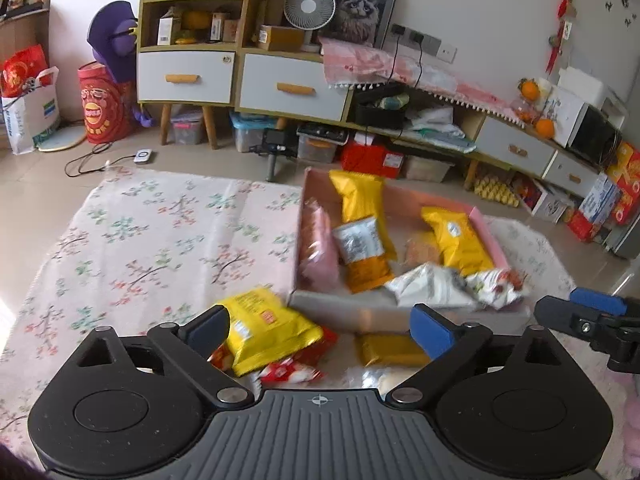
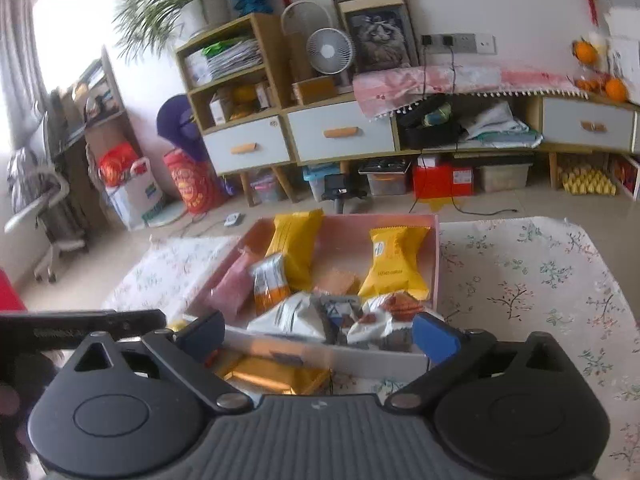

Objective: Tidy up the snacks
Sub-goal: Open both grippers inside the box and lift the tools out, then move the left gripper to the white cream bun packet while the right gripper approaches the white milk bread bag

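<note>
A pink box point(image 1: 394, 312) on a floral cloth holds several snack packs: yellow bags point(image 1: 360, 196), a pink pack point(image 1: 320, 248) and white packs point(image 1: 432, 286). My left gripper point(image 1: 320, 330) is open and empty above loose snacks in front of the box: a yellow bag point(image 1: 268, 326), red-white packs point(image 1: 288, 372) and a gold pack point(image 1: 390, 350). My right gripper point(image 2: 318, 336) is open and empty at the box's near wall point(image 2: 360, 356), over the gold pack point(image 2: 276, 376). The box's white packs point(image 2: 292, 316) lie just beyond it. The right gripper also shows in the left wrist view point(image 1: 592, 316).
The floral cloth point(image 1: 160, 232) covers the table. Behind stand cabinets with white drawers point(image 1: 292, 88), a fan point(image 1: 310, 6), floor bins and a red bucket point(image 1: 100, 104). A chair point(image 2: 44, 208) is at far left.
</note>
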Demonstrator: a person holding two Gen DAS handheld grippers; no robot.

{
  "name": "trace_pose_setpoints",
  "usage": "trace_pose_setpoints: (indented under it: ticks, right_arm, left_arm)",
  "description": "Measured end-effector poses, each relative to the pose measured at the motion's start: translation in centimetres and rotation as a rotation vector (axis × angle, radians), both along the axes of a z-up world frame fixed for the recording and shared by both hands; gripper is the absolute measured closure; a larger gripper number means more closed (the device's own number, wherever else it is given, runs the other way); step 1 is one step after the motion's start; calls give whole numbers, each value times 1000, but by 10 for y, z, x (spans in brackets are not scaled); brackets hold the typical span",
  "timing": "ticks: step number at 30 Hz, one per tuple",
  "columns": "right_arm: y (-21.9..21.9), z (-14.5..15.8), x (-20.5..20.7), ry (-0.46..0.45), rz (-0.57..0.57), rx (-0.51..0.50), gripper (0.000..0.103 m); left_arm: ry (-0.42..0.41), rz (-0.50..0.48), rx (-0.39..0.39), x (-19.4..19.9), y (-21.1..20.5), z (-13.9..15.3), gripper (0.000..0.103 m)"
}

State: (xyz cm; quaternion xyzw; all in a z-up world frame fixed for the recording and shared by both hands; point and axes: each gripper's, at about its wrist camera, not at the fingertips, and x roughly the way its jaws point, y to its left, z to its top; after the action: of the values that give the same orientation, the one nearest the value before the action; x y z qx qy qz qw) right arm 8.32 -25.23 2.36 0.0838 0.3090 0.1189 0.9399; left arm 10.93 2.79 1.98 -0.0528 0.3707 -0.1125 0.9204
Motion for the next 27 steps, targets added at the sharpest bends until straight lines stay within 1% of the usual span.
trace_pose_setpoints:
  ticks: [6, 11, 20, 25, 27]
  right_arm:
    - [11, -11, -14, -10, 34, -52, 12]
    - [19, -21, -22, -15, 62, -97, 12]
    - [36, -35, -25, -15, 109, -157, 12]
    - [47, -49, -23, 13, 139, -181, 12]
    - [50, -55, -21, 28, 152, -185, 12]
  left_arm:
    - [-32, -9, 70, -20, 18, -11, 3]
    - [-55, -20, 102, -32, 33, -23, 3]
    - [-32, -71, 171, -34, 53, -47, 2]
    - [-15, -110, 227, -32, 51, -60, 2]
    - [-4, -123, 230, -30, 49, -64, 2]
